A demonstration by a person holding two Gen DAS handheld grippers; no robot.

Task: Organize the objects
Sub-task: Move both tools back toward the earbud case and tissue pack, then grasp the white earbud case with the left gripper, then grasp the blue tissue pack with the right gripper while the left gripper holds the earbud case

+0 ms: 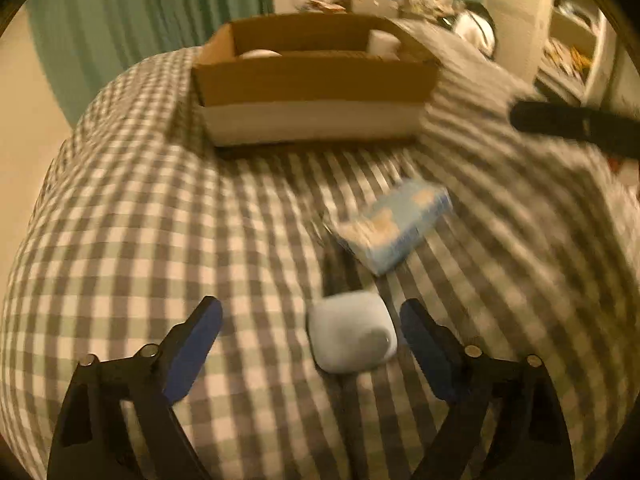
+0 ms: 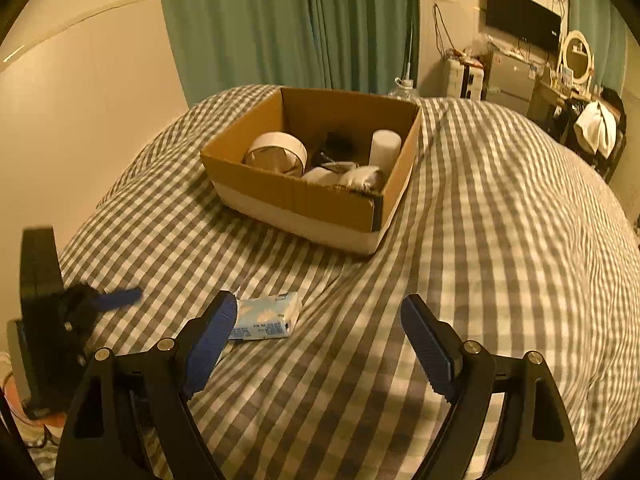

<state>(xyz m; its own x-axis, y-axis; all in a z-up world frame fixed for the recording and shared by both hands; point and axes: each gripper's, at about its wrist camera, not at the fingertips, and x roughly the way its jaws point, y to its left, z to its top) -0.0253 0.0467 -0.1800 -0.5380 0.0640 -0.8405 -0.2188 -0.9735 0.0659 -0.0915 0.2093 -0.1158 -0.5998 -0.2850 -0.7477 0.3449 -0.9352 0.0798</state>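
Note:
A cardboard box sits on the checked bed cover and holds a tape roll, a white cylinder and other items. It also shows in the left wrist view. A small white case lies on the cover between the fingers of my open left gripper, nearer the right finger. A light blue packet lies beyond it. In the right wrist view the packet lies by the left finger of my open, empty right gripper. The left gripper shows at the left edge there.
The bed cover slopes away on all sides. Green curtains hang behind the bed. A desk with a monitor, a mirror and clutter stands at the far right. The right gripper's dark finger shows at the right of the left wrist view.

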